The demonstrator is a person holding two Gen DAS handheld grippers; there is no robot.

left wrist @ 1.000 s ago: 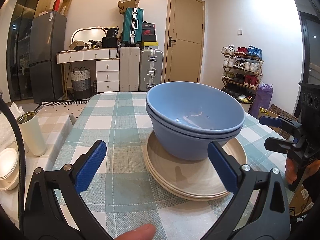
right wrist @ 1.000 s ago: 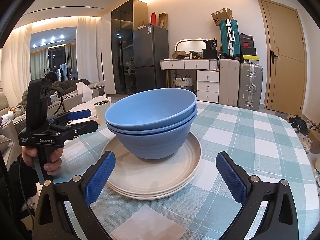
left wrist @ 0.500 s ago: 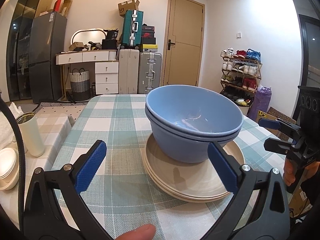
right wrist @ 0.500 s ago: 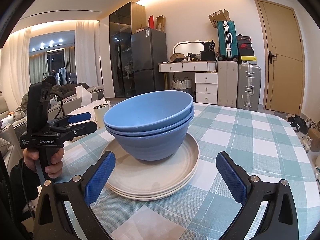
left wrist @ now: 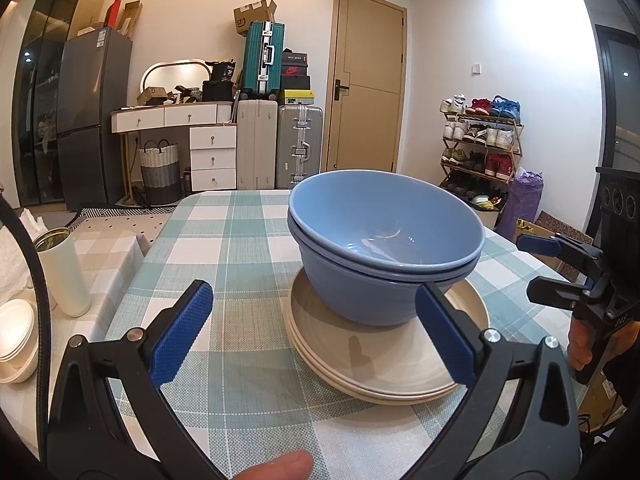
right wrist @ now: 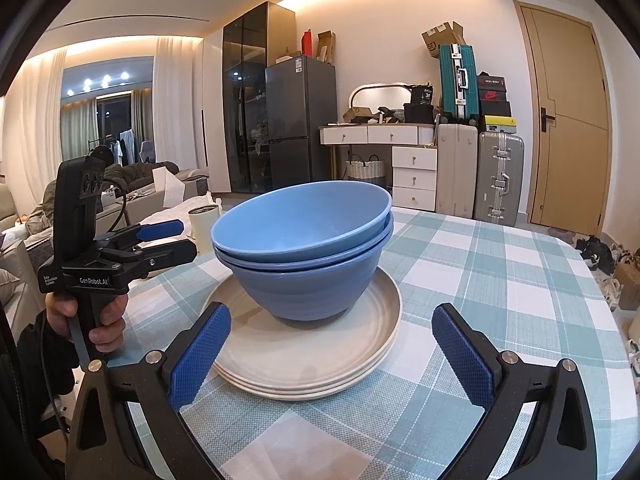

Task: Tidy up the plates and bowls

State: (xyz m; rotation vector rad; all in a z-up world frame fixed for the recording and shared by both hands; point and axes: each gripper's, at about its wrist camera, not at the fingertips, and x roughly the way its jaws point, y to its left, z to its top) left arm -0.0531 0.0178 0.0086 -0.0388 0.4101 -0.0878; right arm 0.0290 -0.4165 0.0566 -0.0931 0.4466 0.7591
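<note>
Two nested blue bowls [left wrist: 384, 256] sit on a stack of cream plates [left wrist: 384, 364] on the green-checked tablecloth [left wrist: 224, 264]. The same bowls [right wrist: 308, 248] and plates [right wrist: 312, 360] fill the middle of the right wrist view. My left gripper [left wrist: 316, 332] is open and empty, just short of the plates' near rim. My right gripper [right wrist: 328, 356] is open and empty, its jaws on either side of the plates' near rim and apart from it. Each gripper shows in the other's view, the right one [left wrist: 560, 272] and the left one [right wrist: 160, 240], both apart from the stack.
A white tumbler [left wrist: 64, 276] and small stacked white bowls [left wrist: 16, 340] stand on a side surface left of the table. Suitcases [left wrist: 280, 144], a dresser and a fridge line the far wall. A shoe rack [left wrist: 480, 148] stands at right.
Both grippers have drawn back slightly and lowered; the stack sits a little lower in each view. The bowls and plates have not moved. Both grippers stay open.
</note>
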